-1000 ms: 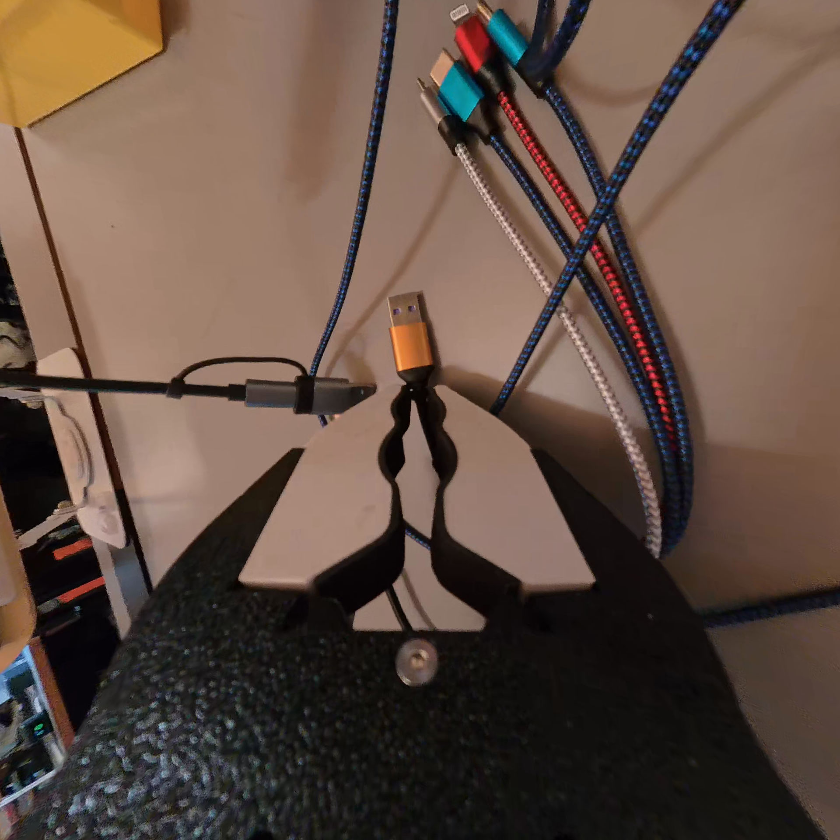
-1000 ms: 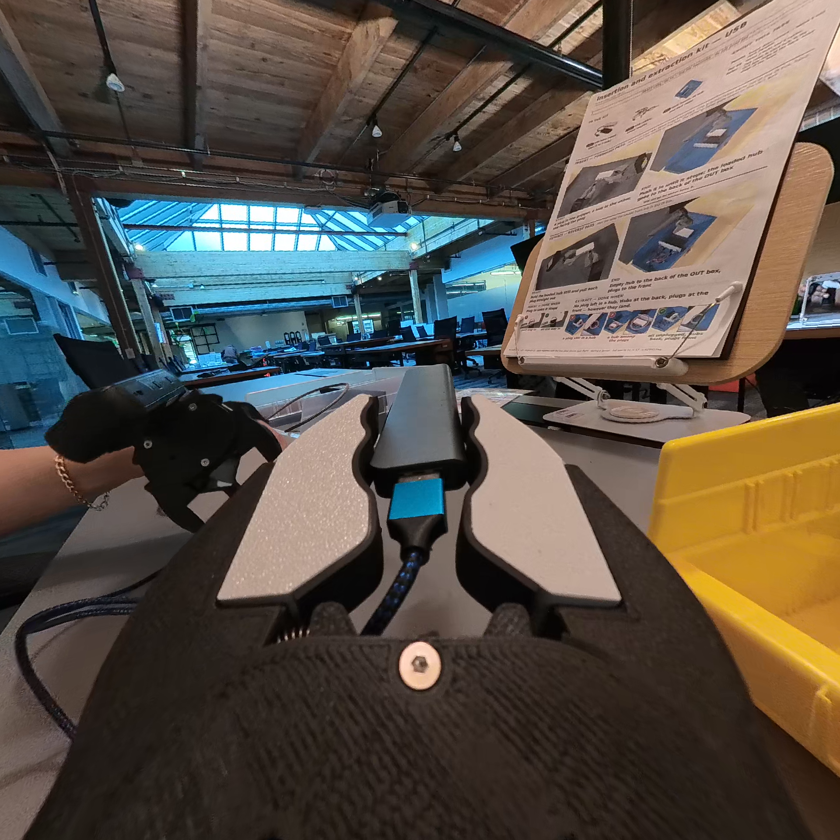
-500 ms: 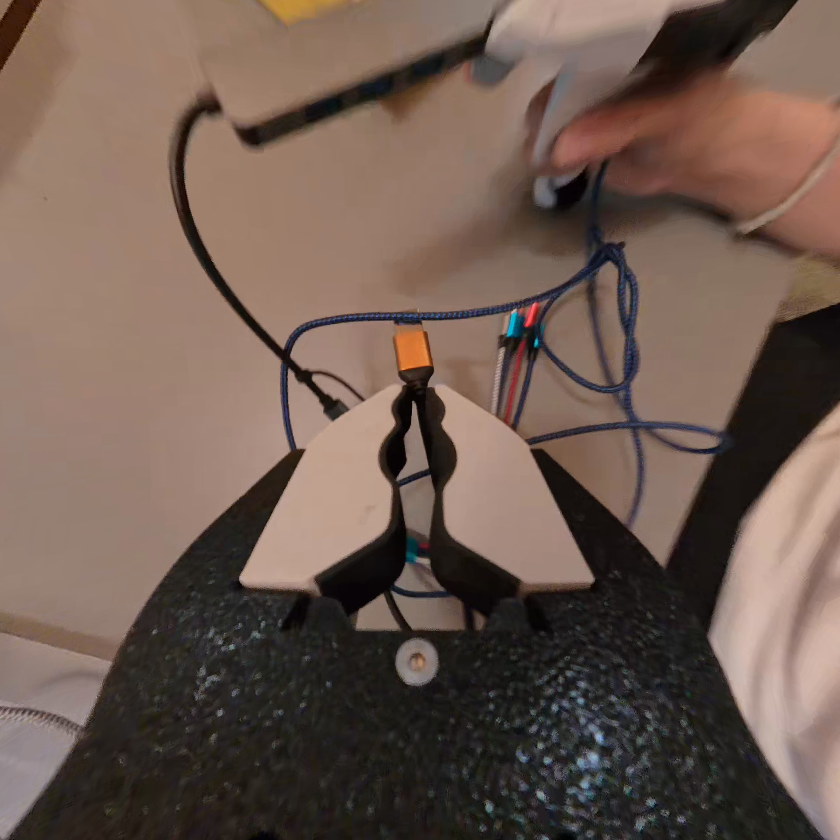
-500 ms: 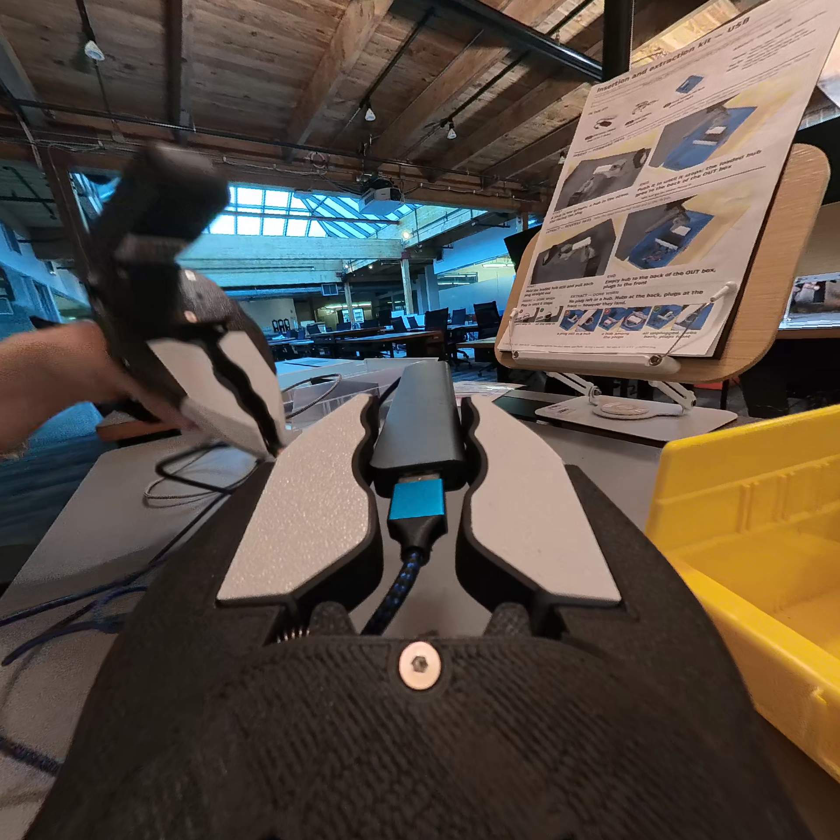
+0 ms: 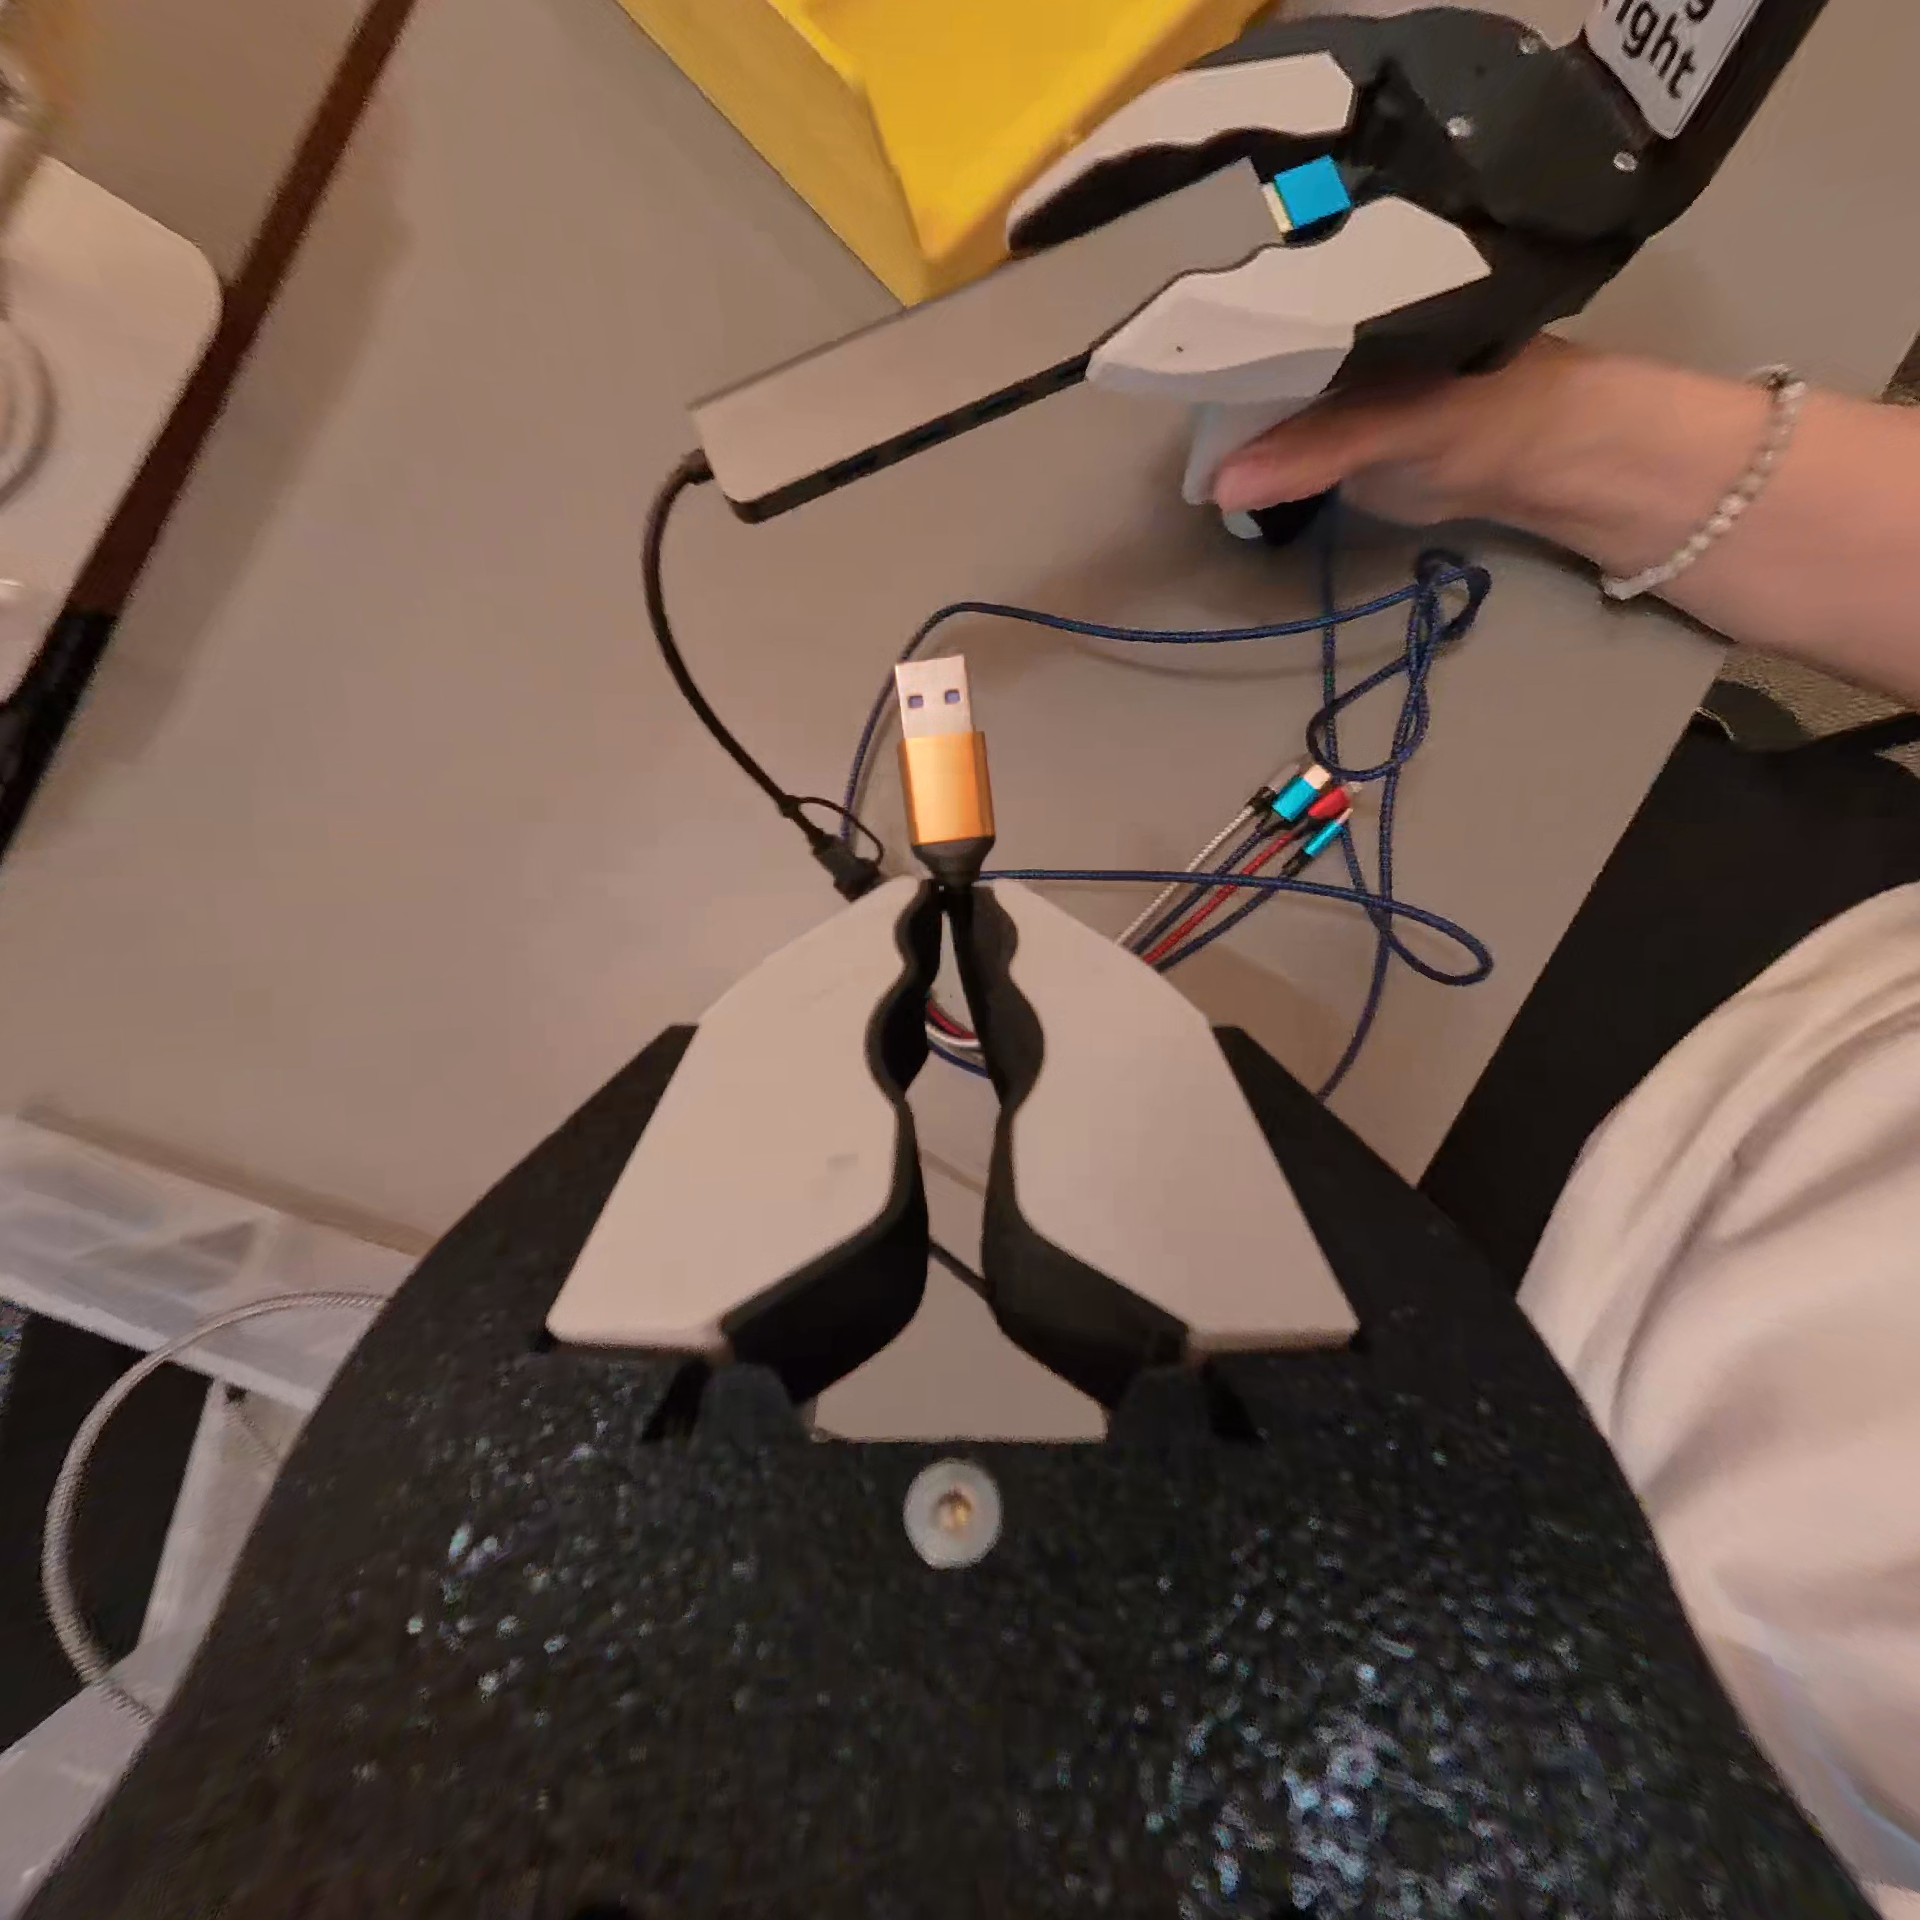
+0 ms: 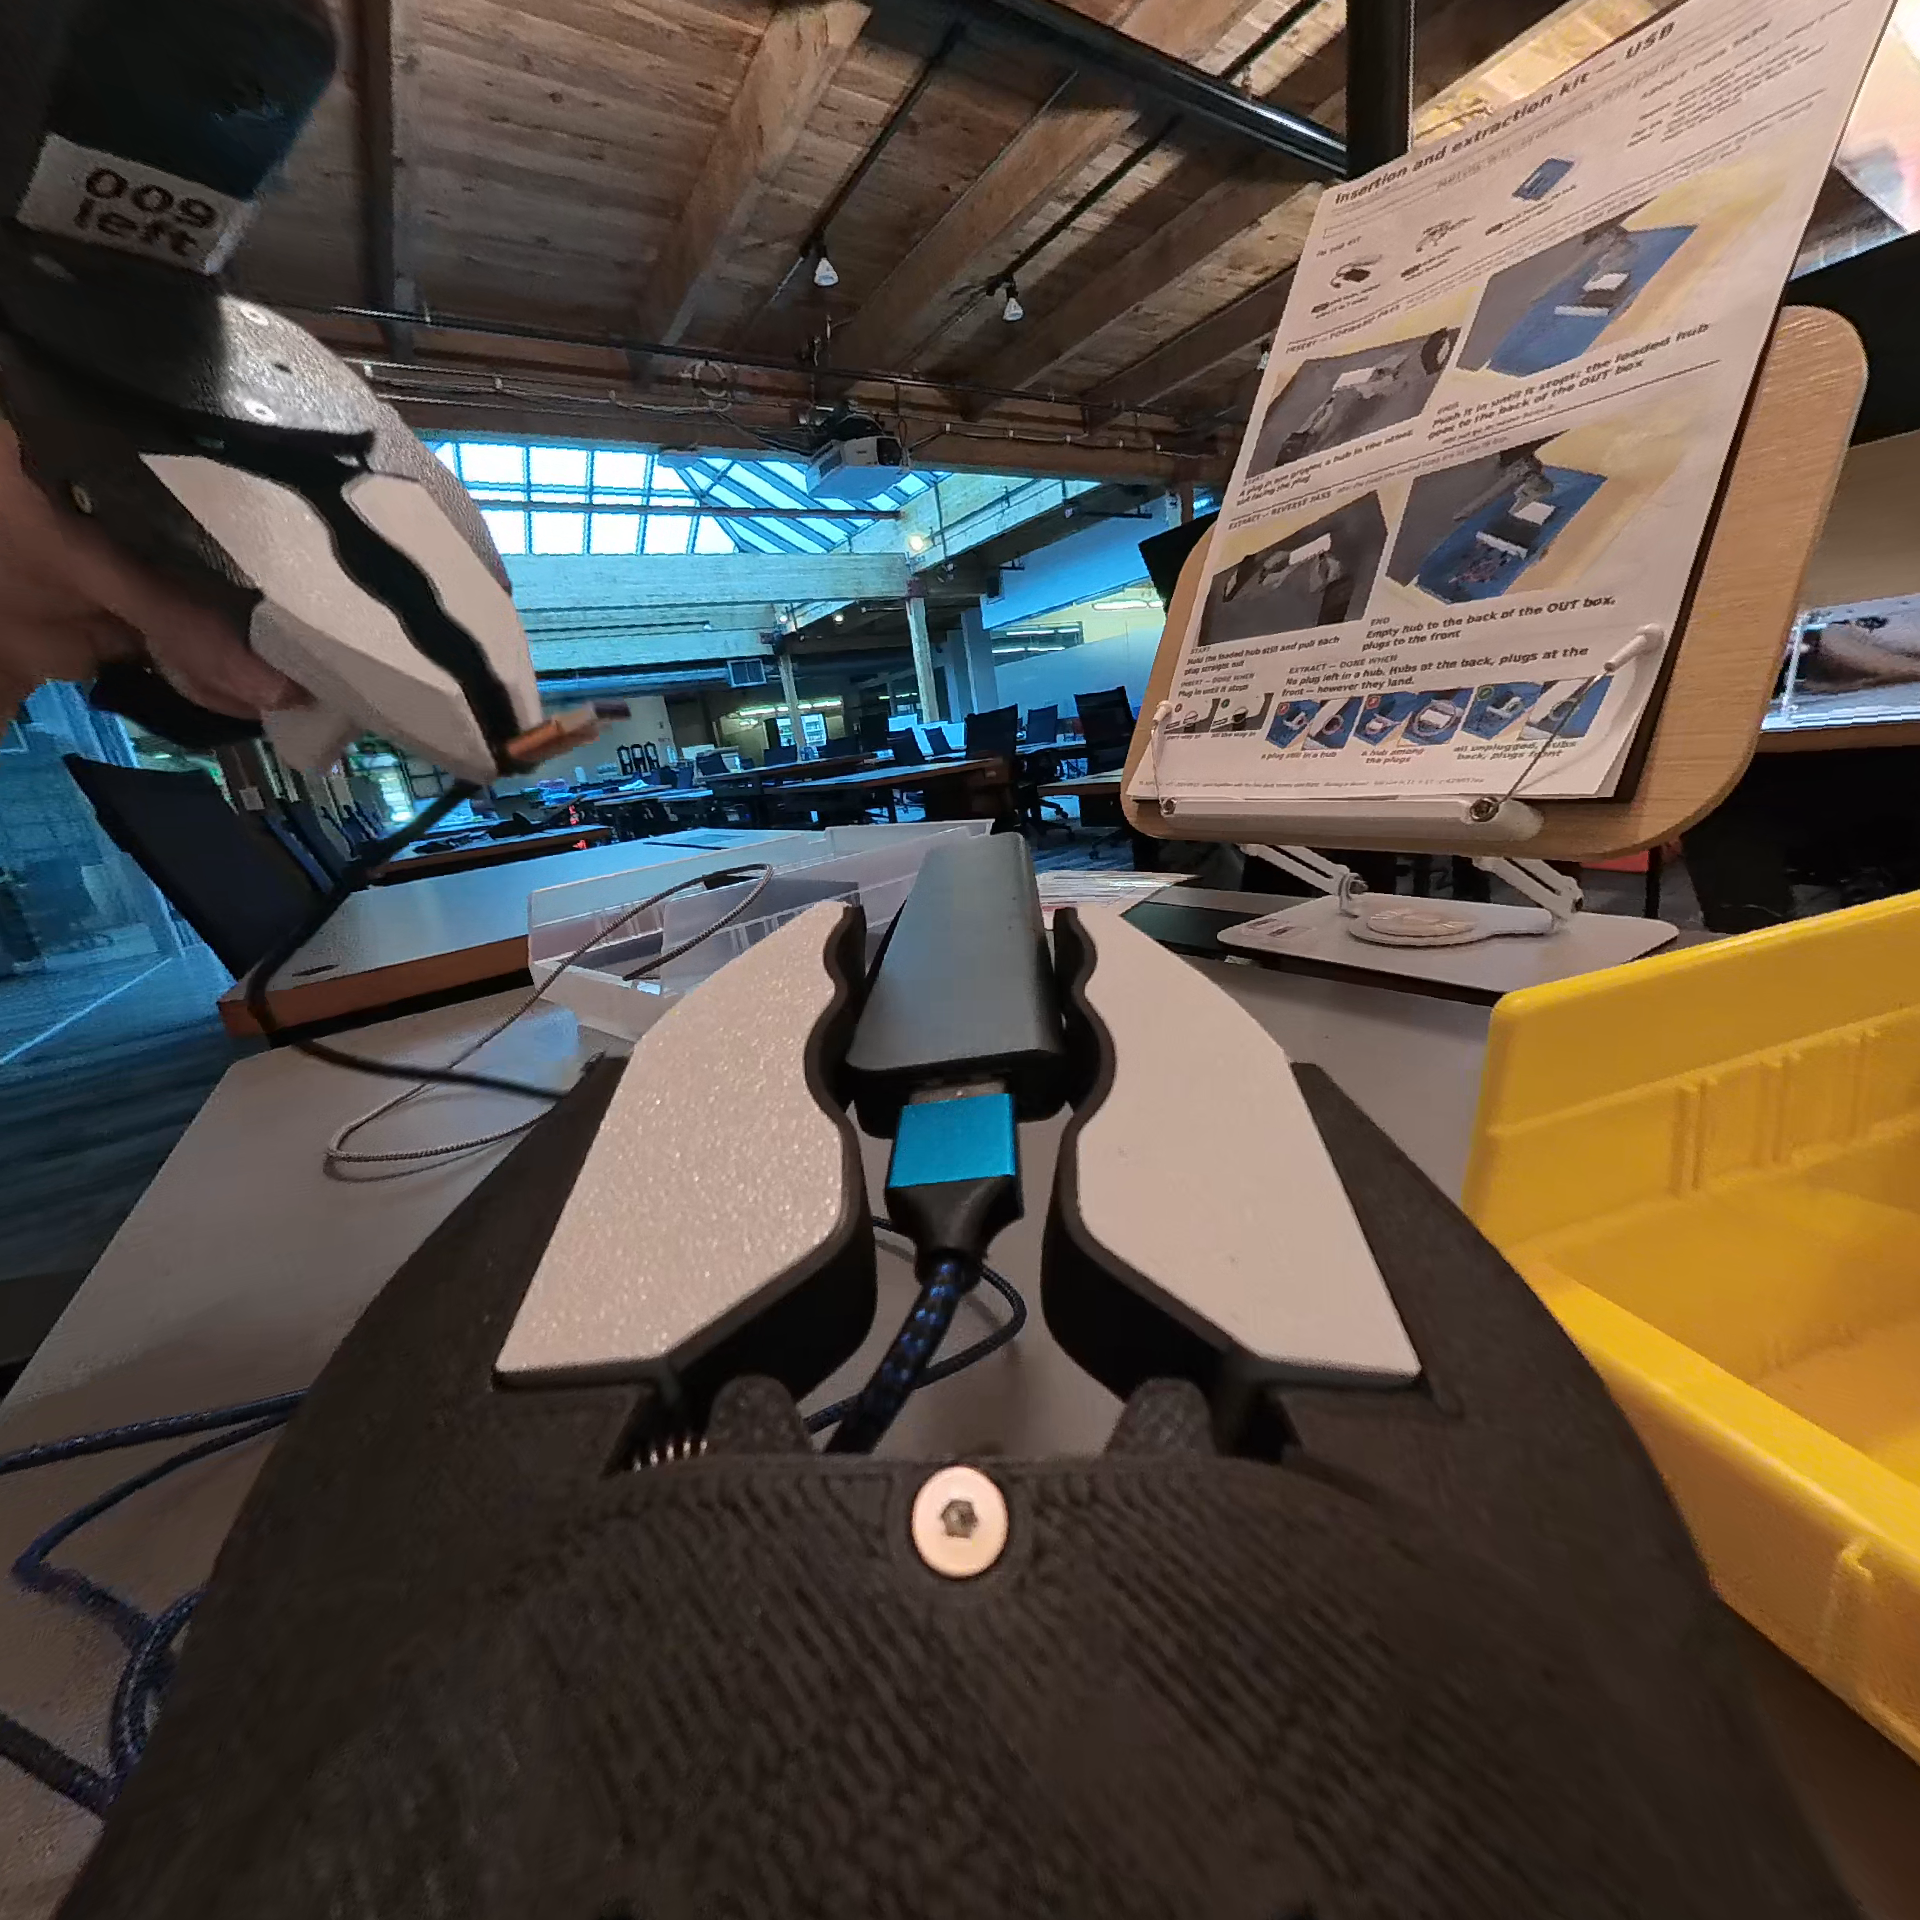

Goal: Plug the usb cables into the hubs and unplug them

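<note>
Left gripper (image 5: 948, 891), lower centre of the left wrist view, is clamped on the black cable just behind an orange plug (image 5: 943, 787); the plug's metal end sticks up past the fingertips, free in the air above the grey table (image 5: 364, 727). Right gripper (image 6: 961, 1023), centre of the right wrist view, is closed around one end of a dark hub (image 6: 966, 966), with a blue plug (image 6: 951, 1143) seated in the hub's near end port and its braided blue cable (image 6: 914, 1340) running back between the fingers. In the left wrist view the hub (image 5: 894, 416) shows in the upper centre as a long grey bar, tilted, its far end inside the right gripper at upper right, side ports facing the lens; the hub's own black lead (image 5: 707, 686) curves down from its left end. Loose cable ends (image 5: 1299, 821) with teal, red and silver heads lie on the table at centre right, amid loops of blue braid. Yellow bin (image 5: 935, 125) sits at the top, just behind the hub; in the right wrist view it fills the right edge. A printed sheet on a wooden stand (image 6: 1455, 499) is at upper right of the right wrist view. Left gripper appears there at upper left, raised, orange plug pointing right, well apart from the hub.
</note>
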